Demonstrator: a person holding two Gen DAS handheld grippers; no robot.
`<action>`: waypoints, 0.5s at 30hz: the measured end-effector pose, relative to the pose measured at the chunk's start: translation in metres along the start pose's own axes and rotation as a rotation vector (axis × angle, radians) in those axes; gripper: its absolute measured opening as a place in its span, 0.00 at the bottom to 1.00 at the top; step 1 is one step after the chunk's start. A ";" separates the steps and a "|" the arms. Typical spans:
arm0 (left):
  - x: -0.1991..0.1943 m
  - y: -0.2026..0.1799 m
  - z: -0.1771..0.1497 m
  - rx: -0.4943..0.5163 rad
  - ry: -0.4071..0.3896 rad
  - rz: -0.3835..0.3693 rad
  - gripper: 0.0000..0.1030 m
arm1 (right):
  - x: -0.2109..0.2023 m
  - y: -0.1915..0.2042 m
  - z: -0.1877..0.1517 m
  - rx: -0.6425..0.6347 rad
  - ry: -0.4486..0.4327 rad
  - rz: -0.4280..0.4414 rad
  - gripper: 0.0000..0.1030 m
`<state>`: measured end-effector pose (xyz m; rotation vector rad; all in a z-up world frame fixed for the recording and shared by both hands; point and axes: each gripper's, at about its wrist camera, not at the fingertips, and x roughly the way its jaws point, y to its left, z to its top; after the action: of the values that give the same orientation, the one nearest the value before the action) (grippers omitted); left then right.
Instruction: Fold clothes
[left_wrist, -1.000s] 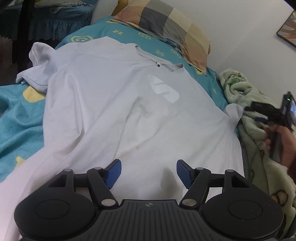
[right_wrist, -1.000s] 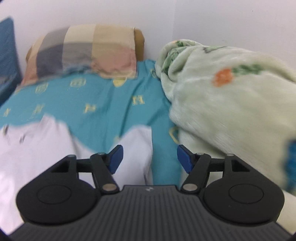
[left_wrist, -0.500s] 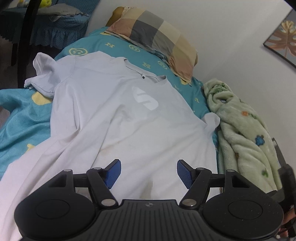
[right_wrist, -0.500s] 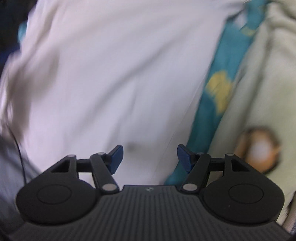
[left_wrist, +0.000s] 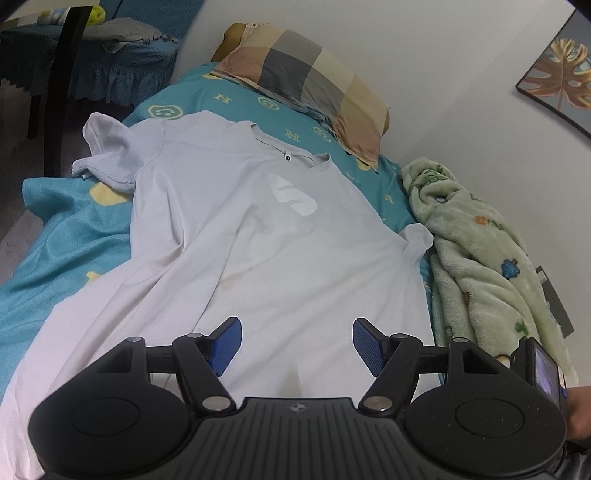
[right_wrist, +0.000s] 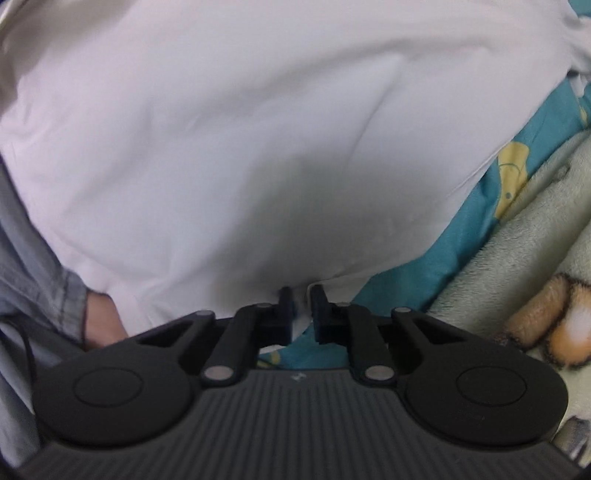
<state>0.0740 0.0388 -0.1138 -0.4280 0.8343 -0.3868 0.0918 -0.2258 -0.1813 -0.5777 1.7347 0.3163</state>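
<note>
White T-shirt (left_wrist: 236, 236) flat; left gripper (left_wrist: 297, 341) fingers spread, empty; right gripper (right_wrist: 300, 308) pinches hem.

My left gripper (left_wrist: 297, 343) hangs open over the shirt (left_wrist: 258, 236), spread flat along the bed (left_wrist: 66, 236) toward the pillow (left_wrist: 310, 85).

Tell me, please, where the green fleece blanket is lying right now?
In the left wrist view the green fleece blanket lies bunched along the wall on the right, beside the white T-shirt and below the checked pillow.
</note>
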 end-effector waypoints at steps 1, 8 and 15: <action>-0.001 0.000 0.000 0.001 -0.006 -0.001 0.66 | -0.002 0.004 -0.001 -0.012 0.012 -0.012 0.07; -0.007 0.000 -0.004 0.021 -0.010 0.013 0.66 | -0.012 0.025 -0.007 -0.096 0.075 -0.063 0.07; -0.004 0.003 -0.002 0.011 -0.008 0.019 0.66 | -0.058 0.012 -0.017 0.026 -0.089 0.020 0.11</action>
<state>0.0705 0.0426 -0.1135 -0.4106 0.8277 -0.3722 0.0804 -0.2122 -0.1222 -0.5199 1.6578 0.3284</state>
